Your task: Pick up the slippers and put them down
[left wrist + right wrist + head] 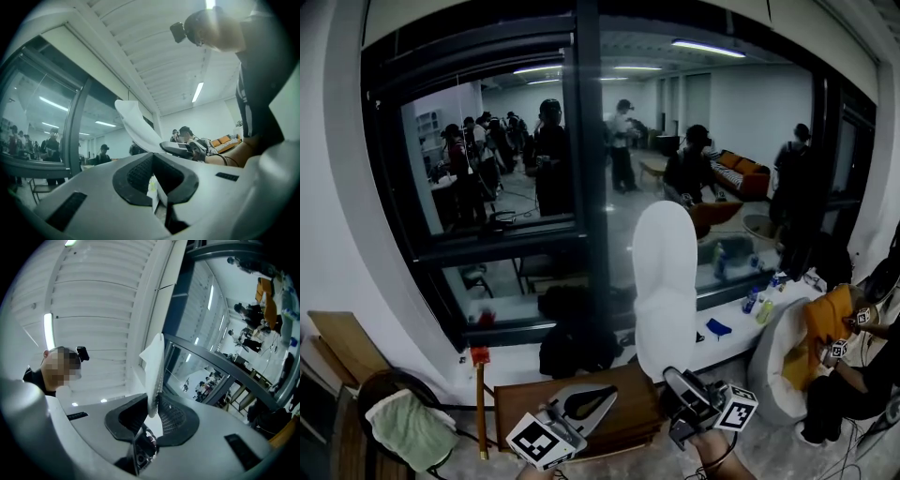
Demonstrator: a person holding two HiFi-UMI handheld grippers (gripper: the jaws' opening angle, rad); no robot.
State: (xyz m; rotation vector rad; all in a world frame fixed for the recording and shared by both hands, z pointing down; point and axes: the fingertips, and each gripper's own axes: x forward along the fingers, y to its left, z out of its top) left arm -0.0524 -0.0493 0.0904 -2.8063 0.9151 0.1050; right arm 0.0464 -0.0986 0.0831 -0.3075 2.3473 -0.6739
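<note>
A white slipper (666, 281) stands upright in the air in front of the window, and my right gripper (670, 382) is shut on its lower end. In the right gripper view the slipper (154, 364) shows edge-on, pinched between the dark pads (176, 416). My left gripper (605, 392) hovers just left of it over a brown wooden table (520, 412); its jaws meet at the tips with nothing between them. From the left gripper view the same slipper (136, 123) rises beyond the jaws. No second slipper is in view.
A black-framed glass wall (586, 141) fills the view ahead, with several people behind it. A black bag (572, 347) sits under the sill. A chair with a green cushion (408, 427) is at bottom left. At right, a seated person (853, 375) holds an orange cloth (830, 323).
</note>
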